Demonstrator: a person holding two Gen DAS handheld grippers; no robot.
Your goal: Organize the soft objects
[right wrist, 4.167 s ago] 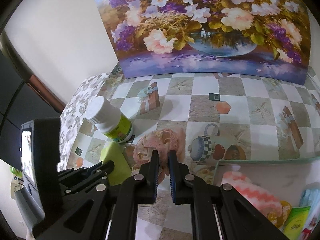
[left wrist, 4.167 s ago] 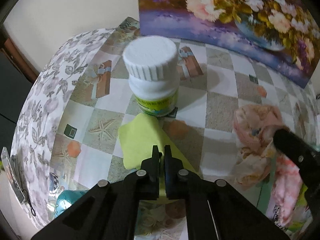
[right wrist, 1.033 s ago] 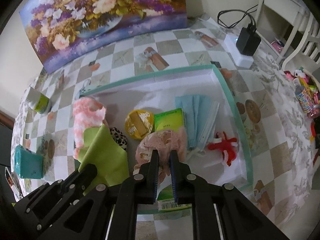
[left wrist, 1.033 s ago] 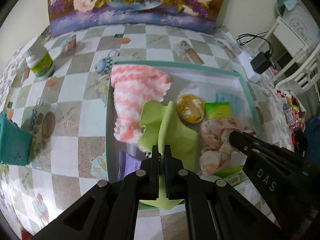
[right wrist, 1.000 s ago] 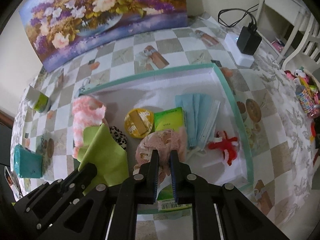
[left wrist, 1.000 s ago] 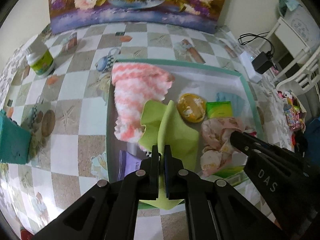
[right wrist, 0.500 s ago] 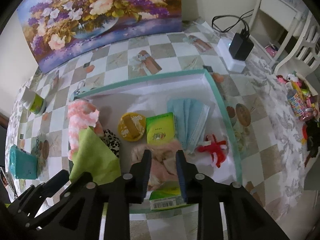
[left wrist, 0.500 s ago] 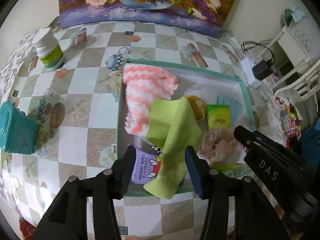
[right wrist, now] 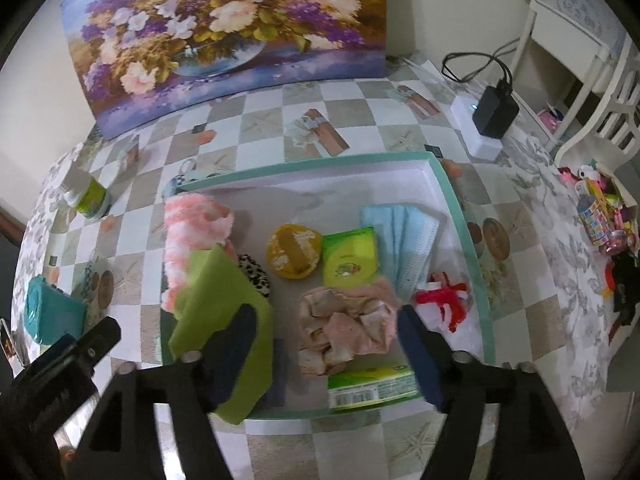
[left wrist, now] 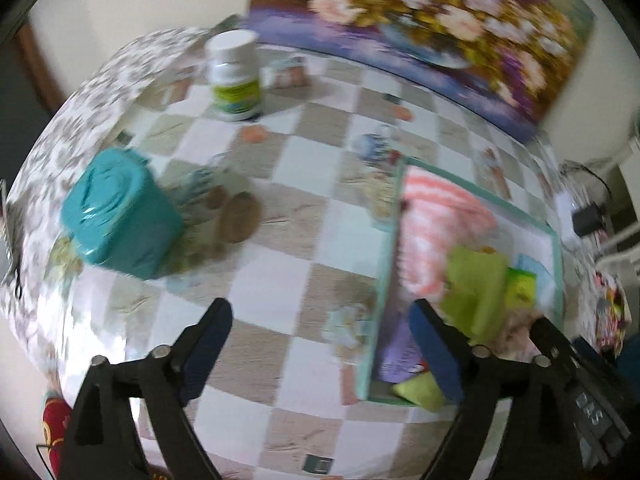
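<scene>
Left wrist view: your left gripper (left wrist: 320, 336) is spread wide and holds nothing. It points at bare checkered tablecloth (left wrist: 280, 272). The teal container (left wrist: 120, 216) stands far left, the white bottle (left wrist: 234, 76) farther back. The tray (left wrist: 386, 280) sits to the right, with the green cloth (left wrist: 476, 292) lying in it over the pink knitted piece (left wrist: 436, 224). The frame is motion-blurred, so detail is poor. If another soft item is next, pick the target before you close. From here, only hard containers show outside the tray.

Right wrist view: your right gripper (right wrist: 324, 340) is also spread wide and empty, above the tray's (right wrist: 464, 232) near half. The pink scrunched fabric (right wrist: 348, 328) lies loose between the fingers, untouched. The green cloth (right wrist: 216, 312) drapes over the near rim at left, partly outside. Judgement: tuck that overhang inside, gripping low on a fold so it does not drag the pink knitted piece (right wrist: 192, 224) with it.

Only this view shows the tray contents sharply: face masks (right wrist: 404, 240), red plush (right wrist: 444, 300), round yellow tin (right wrist: 294, 250), green packet (right wrist: 352, 256). Only the left view shows the tablecloth left of the tray at close range.
</scene>
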